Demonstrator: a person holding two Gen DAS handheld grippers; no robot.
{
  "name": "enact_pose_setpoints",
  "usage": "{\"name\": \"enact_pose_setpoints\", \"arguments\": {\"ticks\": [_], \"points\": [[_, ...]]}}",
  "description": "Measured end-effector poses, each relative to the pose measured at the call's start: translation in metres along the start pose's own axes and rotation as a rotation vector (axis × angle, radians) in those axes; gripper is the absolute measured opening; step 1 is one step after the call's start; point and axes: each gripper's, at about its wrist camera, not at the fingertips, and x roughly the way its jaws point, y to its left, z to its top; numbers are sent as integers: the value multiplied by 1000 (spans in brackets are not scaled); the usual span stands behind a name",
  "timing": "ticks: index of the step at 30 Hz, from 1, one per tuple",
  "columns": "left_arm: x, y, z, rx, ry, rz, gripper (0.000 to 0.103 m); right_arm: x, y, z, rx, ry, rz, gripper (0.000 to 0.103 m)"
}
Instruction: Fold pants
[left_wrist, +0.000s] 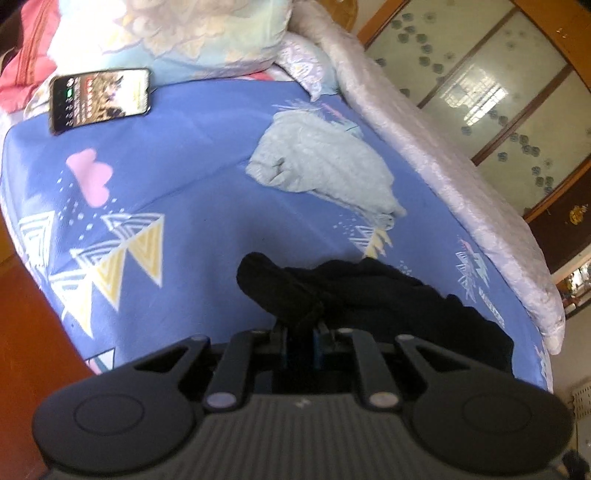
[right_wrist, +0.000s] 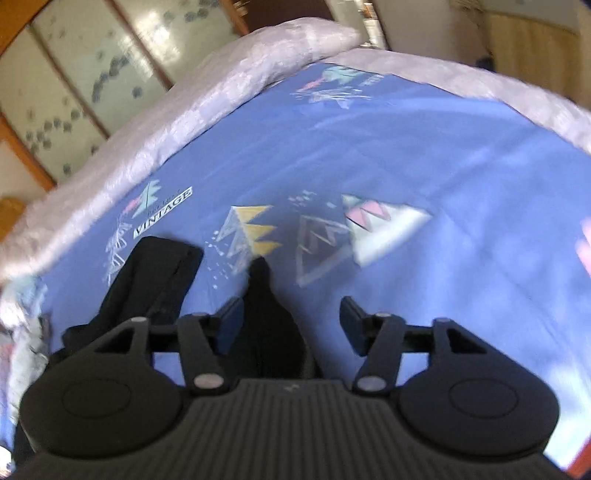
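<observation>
The black pants (left_wrist: 369, 291) lie bunched on the blue patterned bedsheet (left_wrist: 184, 184), near the front edge. My left gripper (left_wrist: 301, 332) is shut on a fold of the black pants, with cloth rising from between its fingers. In the right wrist view the pants (right_wrist: 155, 273) show as a dark leg at the left and a peak of cloth (right_wrist: 266, 314) between the fingers. My right gripper (right_wrist: 291, 314) is open, its jaws wide apart on either side of that cloth, low over the sheet (right_wrist: 443, 166).
A pale grey-blue garment (left_wrist: 325, 166) lies crumpled mid-bed. A lit phone (left_wrist: 99, 99) rests near pillows (left_wrist: 192, 33) at the head. A pale quilt (left_wrist: 443, 147) runs along the far side. A wooden wardrobe with frosted panels (left_wrist: 498, 92) stands beyond.
</observation>
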Motion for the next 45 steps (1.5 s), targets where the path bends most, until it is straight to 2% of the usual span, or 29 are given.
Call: {"name": "enact_pose_setpoints", "arguments": {"ticks": [1,2,3,4,5,6,7,9,11,12,14,15,16,17,18,19,21,23,24,26,29,32,35,38,40,42,44,45], "points": [[-1,-2,3,6,4,-2,11,14,8,2,-44,21,-12,74],[-1,-5,6,14,10,-4,11,32,16,-3,-78,71,-22,58],[-1,-9,10,24,13,-7,11,53,29,-10,-111,148,-33,31],[0,-16,17,33,12,-11,11,72,35,-8,-140,219,-62,9],[0,-23,25,44,8,-18,11,78,42,-3,-153,219,-95,9],[-3,-32,34,54,-3,-33,11,75,49,9,-153,182,-86,9],[-8,-42,46,60,-23,-60,11,66,51,23,-126,129,-42,8],[-22,-59,68,44,-71,-144,11,26,44,60,-27,-39,91,8],[-38,-72,83,29,-134,-226,11,-18,24,87,73,-216,217,9],[-43,-78,86,40,-159,-236,11,-39,8,96,109,-299,262,9],[-44,-83,82,68,-176,-232,11,-63,-21,102,152,-375,291,11],[-39,-83,76,76,-158,-231,11,-69,-38,100,172,-381,288,16],[-30,-81,68,80,-125,-230,11,-73,-57,95,197,-381,271,21],[-21,-78,59,79,-93,-218,11,-74,-79,84,228,-375,231,40],[-9,-73,48,76,-60,-194,11,-72,-98,73,258,-357,175,50],[5,-67,36,72,-15,-157,11,-68,-119,58,291,-328,107,54],[33,-52,14,52,86,-85,11,-56,-157,26,357,-260,-41,54],[59,-33,-7,4,192,-32,11,-48,-192,-5,434,-189,-132,54],[68,-23,-17,-24,236,-8,11,-46,-204,-19,475,-167,-151,53],[74,-11,-29,-61,264,7,11,-46,-215,-37,518,-157,-129,52],[70,-2,-28,-100,252,-11,11,-46,-203,-35,482,-166,-108,53],[65,-7,-20,-85,230,-12,12,-40,-176,-26,428,-148,-53,53],[63,-16,-18,-64,227,2,12,-24,-143,-8,337,-152,-15,53],[63,-18,-17,-61,235,14,12,0,-108,16,258,-120,14,53],[63,-15,-17,-68,238,14,12,19,-81,29,176,-91,-20,53],[63,-14,-17,-72,240,12,12,44,-53,39,99,-39,-102,60],[64,-16,-17,-70,240,13,12,71,-35,46,84,16,-178,61],[64,-16,-17,-68,240,13,12,79,-32,47,88,29,-185,66]]}}
